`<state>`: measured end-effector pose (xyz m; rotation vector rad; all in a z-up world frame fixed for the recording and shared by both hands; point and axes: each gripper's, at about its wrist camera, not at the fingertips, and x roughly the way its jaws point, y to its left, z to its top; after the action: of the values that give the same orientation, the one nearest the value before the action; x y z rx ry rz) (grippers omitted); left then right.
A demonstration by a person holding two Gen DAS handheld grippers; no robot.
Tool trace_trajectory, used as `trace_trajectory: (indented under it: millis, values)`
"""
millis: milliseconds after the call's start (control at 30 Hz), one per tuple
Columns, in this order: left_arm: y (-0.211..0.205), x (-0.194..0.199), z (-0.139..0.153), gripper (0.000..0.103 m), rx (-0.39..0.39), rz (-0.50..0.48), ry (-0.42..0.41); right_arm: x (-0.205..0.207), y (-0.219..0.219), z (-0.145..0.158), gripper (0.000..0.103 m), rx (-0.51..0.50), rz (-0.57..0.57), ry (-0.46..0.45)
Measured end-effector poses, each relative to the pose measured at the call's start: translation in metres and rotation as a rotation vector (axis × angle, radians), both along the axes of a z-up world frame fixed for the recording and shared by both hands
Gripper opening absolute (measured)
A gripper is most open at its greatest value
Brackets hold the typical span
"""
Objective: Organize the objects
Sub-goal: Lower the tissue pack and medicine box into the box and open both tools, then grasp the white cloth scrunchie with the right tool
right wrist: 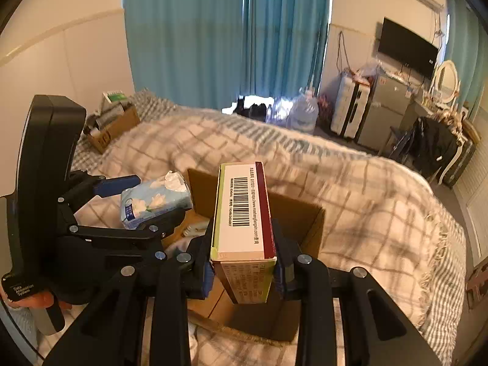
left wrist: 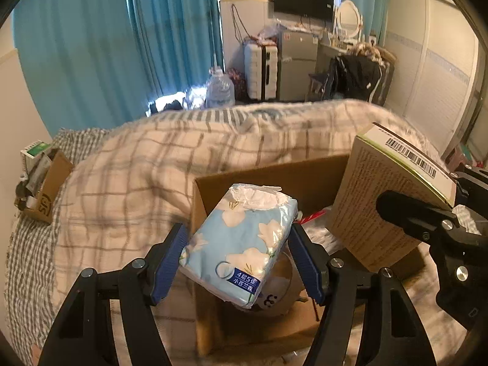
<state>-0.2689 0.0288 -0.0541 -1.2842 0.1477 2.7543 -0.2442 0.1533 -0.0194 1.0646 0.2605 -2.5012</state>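
Note:
My left gripper (left wrist: 238, 259) is shut on a light-blue flowered tissue pack (left wrist: 241, 244) and holds it above an open cardboard box (left wrist: 274, 177) on the bed. The pack also shows in the right wrist view (right wrist: 152, 201). My right gripper (right wrist: 244, 268) is shut on a flat carton with a barcode (right wrist: 244, 210), held upright over the same box (right wrist: 308, 222). In the left wrist view the carton (left wrist: 381, 201) is at the right, close beside the tissue pack. Inside the box I see a roll of tape (left wrist: 280, 302) and some wrappers.
The box rests on a checked blanket (left wrist: 152, 164) covering the bed. A second small cardboard box (left wrist: 45, 195) with items stands at the bed's far left corner near the wall. Blue curtains, a water jug (left wrist: 219, 88), suitcase and fridge stand beyond the bed.

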Motion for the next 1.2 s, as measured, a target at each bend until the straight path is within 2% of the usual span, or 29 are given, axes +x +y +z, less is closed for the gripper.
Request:
trace_trajectory:
  millis: [133,200,267,300,400,533,700,867,1067,1200]
  values:
    - [0.005,-0.006,-0.014,0.074,0.002,-0.018,-0.029,-0.01,0.009,-0.014,0.029,-0.04,-0.011,-0.052]
    - [0.009,-0.003,-0.014,0.081,-0.017,-0.027,-0.028,-0.012,0.016,-0.012,0.036,-0.036,-0.03,-0.039]
    - [0.011,0.002,-0.009,0.091,-0.047,-0.029,-0.007,-0.009,0.023,-0.005,0.063,-0.031,-0.053,-0.006]
    - [0.012,0.007,-0.004,0.096,-0.065,-0.03,0.013,-0.005,0.026,0.0,0.066,-0.032,-0.064,0.015]
    - [0.012,0.019,0.013,0.098,-0.085,-0.025,0.052,0.008,0.031,0.02,0.067,-0.008,-0.079,0.054]
    - [0.004,0.037,0.042,0.102,-0.058,-0.018,0.08,0.031,0.039,0.049,0.069,0.017,-0.1,0.106]
    - [-0.005,0.069,0.081,0.103,-0.002,-0.012,0.138,0.068,0.049,0.084,0.08,0.023,-0.132,0.172]
    - [-0.016,0.1,0.112,0.103,-0.004,0.017,0.194,0.11,0.054,0.113,0.09,0.034,-0.148,0.231]
    - [-0.032,0.135,0.126,0.103,0.017,0.023,0.24,0.147,0.052,0.121,0.093,0.007,-0.142,0.23]
    - [-0.047,0.15,0.112,0.103,0.035,0.066,0.226,0.161,0.041,0.107,0.094,0.002,-0.131,0.229]
